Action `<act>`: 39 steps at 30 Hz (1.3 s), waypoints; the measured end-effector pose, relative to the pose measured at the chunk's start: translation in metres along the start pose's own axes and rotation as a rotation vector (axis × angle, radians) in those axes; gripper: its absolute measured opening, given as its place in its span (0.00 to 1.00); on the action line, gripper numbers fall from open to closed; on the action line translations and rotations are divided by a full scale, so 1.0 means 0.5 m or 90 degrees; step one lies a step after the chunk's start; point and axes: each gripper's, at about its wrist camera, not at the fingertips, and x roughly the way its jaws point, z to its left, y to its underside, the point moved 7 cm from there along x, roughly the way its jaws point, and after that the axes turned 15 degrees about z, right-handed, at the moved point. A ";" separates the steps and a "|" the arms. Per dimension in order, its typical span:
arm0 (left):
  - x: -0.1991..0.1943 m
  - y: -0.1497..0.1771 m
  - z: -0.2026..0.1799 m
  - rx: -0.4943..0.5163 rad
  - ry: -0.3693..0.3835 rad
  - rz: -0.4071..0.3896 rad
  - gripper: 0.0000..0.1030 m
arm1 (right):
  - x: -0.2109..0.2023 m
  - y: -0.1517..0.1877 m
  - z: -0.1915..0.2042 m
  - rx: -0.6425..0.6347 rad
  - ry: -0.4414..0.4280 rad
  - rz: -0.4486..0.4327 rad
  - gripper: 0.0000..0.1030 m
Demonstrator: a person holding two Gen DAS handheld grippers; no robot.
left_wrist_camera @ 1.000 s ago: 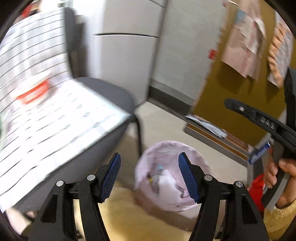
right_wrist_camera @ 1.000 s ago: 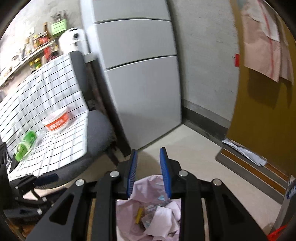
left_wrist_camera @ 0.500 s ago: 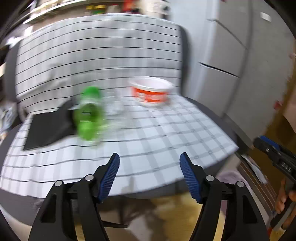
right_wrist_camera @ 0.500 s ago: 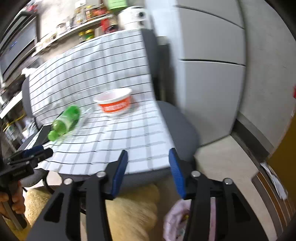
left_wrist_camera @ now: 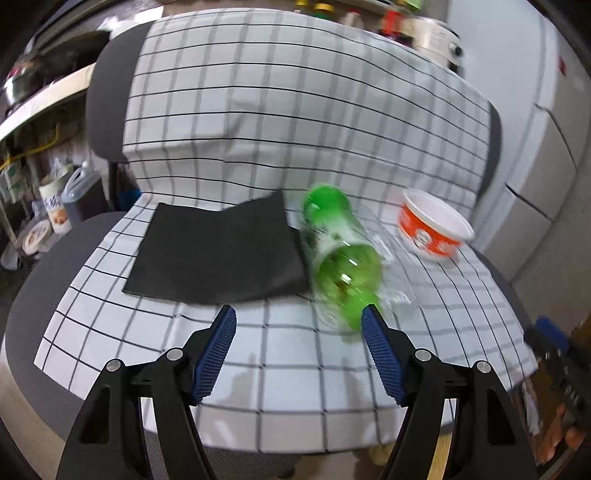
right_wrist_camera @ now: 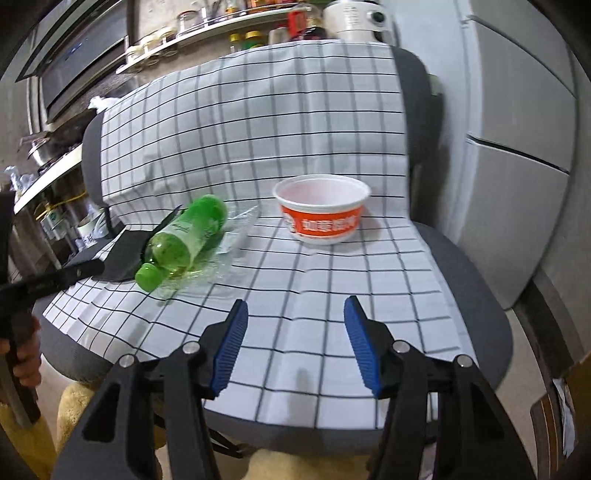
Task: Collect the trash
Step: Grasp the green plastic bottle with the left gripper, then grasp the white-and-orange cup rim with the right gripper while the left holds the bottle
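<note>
Checked cloth point(right_wrist_camera: 332, 280) over grey chair point(right_wrist_camera: 476, 295), shelf point(right_wrist_camera: 207, 26) behind

A chair point(right_wrist_camera: 476, 280) draped with a checked cloth point(right_wrist_camera: 258, 147) is seen. On the seat, a green bottle point(right_wrist_camera: 184, 236) is laid on its side at the left, partly over a black sheet point(right_wrist_camera: 122, 254). An orange-and-white bowl point(right_wrist_camera: 321, 210) is set upright further right. The right gripper point(right_wrist_camera: 293, 317) is held nearer, its jaws opening with nothing between them.

Green plastic bottle point(right_wrist_camera: 184, 236) capped, lying on its side on crumpled clear wrapper point(right_wrist_camera: 236, 229); red-and-white paper bowl point(right_wrist_camera: 321, 208) upright, empty, well apart.
</note>
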 end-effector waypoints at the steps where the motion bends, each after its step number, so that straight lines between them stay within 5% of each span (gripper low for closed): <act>1: 0.004 -0.007 0.010 -0.004 -0.002 0.003 0.69 | 0.002 -0.002 0.002 -0.005 0.004 -0.002 0.55; 7: 0.026 -0.057 -0.025 0.014 0.030 0.017 0.71 | 0.020 -0.017 -0.006 0.000 0.006 -0.004 0.55; 9: 0.043 -0.088 -0.059 0.034 0.027 0.022 0.80 | 0.024 -0.020 -0.012 0.006 0.006 -0.006 0.55; 13: 0.101 -0.133 -0.111 0.061 0.015 0.064 0.80 | 0.030 -0.025 -0.031 0.016 0.012 -0.011 0.56; 24: 0.259 -0.187 -0.131 0.074 -0.089 0.187 0.58 | 0.043 -0.002 -0.095 0.048 0.017 -0.007 0.56; 29: 0.221 -0.184 -0.125 0.056 -0.044 0.130 0.56 | 0.034 0.003 -0.094 0.046 0.018 -0.009 0.56; 34: 0.092 -0.139 -0.135 0.054 0.023 0.028 0.56 | 0.018 -0.017 -0.080 0.041 0.018 -0.024 0.56; 39: 0.022 -0.068 -0.120 0.044 0.032 0.001 0.56 | 0.039 -0.069 -0.070 0.035 0.021 -0.030 0.56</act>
